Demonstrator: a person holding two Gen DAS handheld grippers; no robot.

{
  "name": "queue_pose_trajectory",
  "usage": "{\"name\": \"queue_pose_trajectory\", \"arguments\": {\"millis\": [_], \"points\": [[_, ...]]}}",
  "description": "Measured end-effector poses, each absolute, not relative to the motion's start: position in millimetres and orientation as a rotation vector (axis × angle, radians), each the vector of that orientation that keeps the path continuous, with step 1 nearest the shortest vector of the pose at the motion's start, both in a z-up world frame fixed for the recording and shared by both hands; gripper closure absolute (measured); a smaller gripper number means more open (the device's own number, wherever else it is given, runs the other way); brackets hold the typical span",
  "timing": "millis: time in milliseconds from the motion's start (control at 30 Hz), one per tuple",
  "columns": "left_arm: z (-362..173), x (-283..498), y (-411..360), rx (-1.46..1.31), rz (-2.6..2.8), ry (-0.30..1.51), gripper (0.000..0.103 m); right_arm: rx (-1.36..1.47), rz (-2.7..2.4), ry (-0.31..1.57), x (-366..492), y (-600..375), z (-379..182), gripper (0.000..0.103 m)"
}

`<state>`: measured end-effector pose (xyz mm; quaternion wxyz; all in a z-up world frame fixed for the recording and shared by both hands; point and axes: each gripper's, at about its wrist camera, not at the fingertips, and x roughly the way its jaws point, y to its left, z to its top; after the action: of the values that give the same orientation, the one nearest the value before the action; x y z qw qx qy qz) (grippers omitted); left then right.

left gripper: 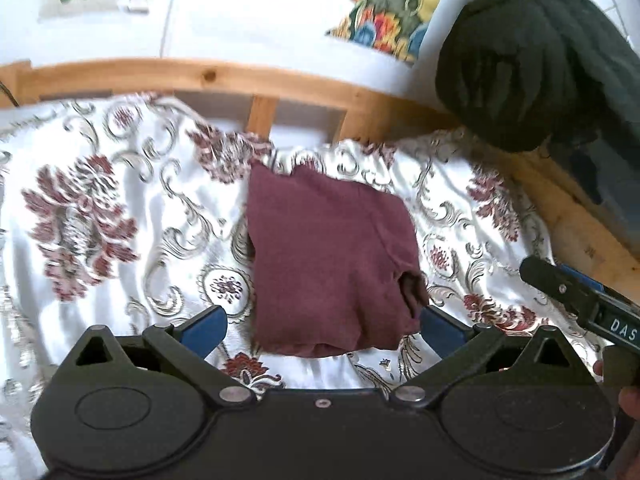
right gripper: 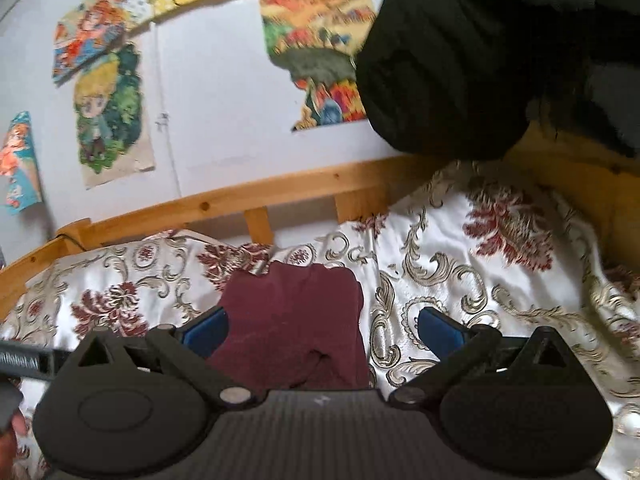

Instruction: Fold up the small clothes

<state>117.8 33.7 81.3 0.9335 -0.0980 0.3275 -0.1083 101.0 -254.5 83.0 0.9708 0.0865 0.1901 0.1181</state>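
Your left gripper (left gripper: 322, 330) and right gripper (right gripper: 320, 330) both hang spread wide and empty above the maroon garment (left gripper: 328, 260), which lies folded into a compact, slightly rumpled rectangle on the floral bedspread (left gripper: 120, 220) near the wooden rail (left gripper: 200, 76).

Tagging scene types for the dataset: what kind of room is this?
Likely a bedroom, perhaps a child's: a floral bedspread over a pine bed frame, cartoon posters on the wall, and a folded maroon garment lying on the bed.

Floral bedspread (left gripper: 120, 208) (wrinkled) bears folded maroon garment (left gripper: 328, 260).
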Motion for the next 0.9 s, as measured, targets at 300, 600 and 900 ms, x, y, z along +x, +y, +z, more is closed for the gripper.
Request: {"name": "queue_pose_trajectory", "arguments": {"millis": [300,600,900], "points": [[103.3,41.1,45.2,-0.162,-0.154,0.554,0.001,0.178,0.253,0.373,38.9,-259.5,97.9,0.000],[91.5,3.8,49.2,-0.115,-0.086,0.535,0.001,0.142,0.255,0.415,1.6,-258.8,94.1,0.000],[80.2,4.2,42.0,-0.068,-0.100,0.551,0.001,0.101,0.260,0.430,-5.1,-249.1,94.2,0.000]]}}
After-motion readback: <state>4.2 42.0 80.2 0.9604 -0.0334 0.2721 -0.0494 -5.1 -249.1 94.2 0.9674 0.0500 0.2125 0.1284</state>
